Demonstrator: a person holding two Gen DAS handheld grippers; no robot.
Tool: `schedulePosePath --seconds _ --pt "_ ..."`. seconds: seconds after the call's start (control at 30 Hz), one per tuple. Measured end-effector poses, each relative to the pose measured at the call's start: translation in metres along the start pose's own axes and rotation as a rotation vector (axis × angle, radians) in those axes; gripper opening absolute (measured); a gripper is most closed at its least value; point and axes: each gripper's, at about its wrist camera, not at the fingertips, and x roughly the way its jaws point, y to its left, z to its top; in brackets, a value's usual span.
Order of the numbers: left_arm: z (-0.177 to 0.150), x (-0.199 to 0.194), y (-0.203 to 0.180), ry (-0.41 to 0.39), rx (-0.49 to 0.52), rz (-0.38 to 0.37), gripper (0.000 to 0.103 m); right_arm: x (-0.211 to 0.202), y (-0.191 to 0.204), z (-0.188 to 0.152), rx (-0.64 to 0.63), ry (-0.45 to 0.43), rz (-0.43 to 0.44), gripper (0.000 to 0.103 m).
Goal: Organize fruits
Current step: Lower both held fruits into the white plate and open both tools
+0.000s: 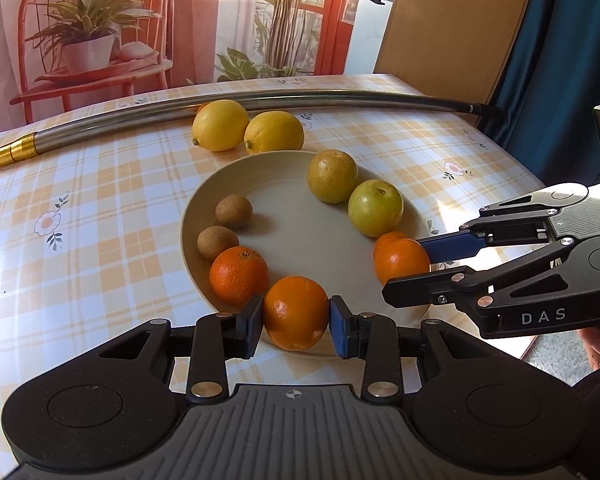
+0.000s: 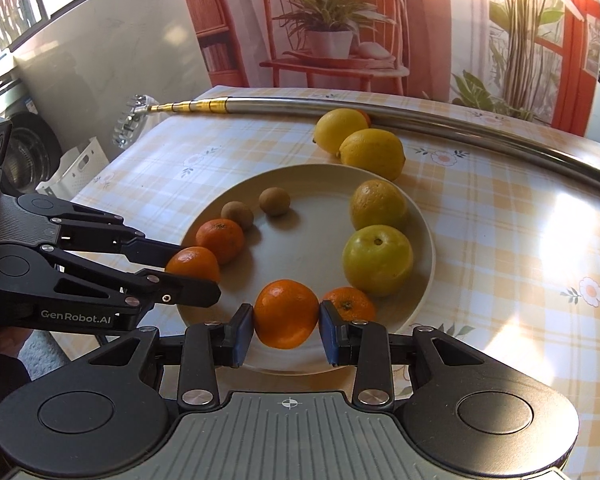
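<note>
My left gripper [image 1: 296, 314] clamps 1 orange [image 1: 296, 312] at the near rim of the plate [image 1: 300, 216]; my right gripper [image 2: 287, 314] clamps another orange [image 2: 286, 314] beside it. Both sit low over the plate, fingers level, converging from opposite sides. The risk I see: letting go on the sloped rim could send either fruit rolling into its neighbours or off the edge. 2 lemons [image 1: 248, 130] wait on the tablecloth beyond.
</note>
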Motion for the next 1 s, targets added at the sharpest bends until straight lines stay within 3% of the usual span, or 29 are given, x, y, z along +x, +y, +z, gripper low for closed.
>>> schedulePosePath --seconds 0.5,1.0 --pt "-0.002 0.0 -0.002 -0.008 -0.001 0.013 0.037 0.004 0.01 0.0 -0.048 0.019 0.023 0.033" --pt "-0.003 0.004 -0.004 0.003 0.014 0.006 0.036 0.018 -0.002 -0.006 0.024 0.063 0.019 0.033"
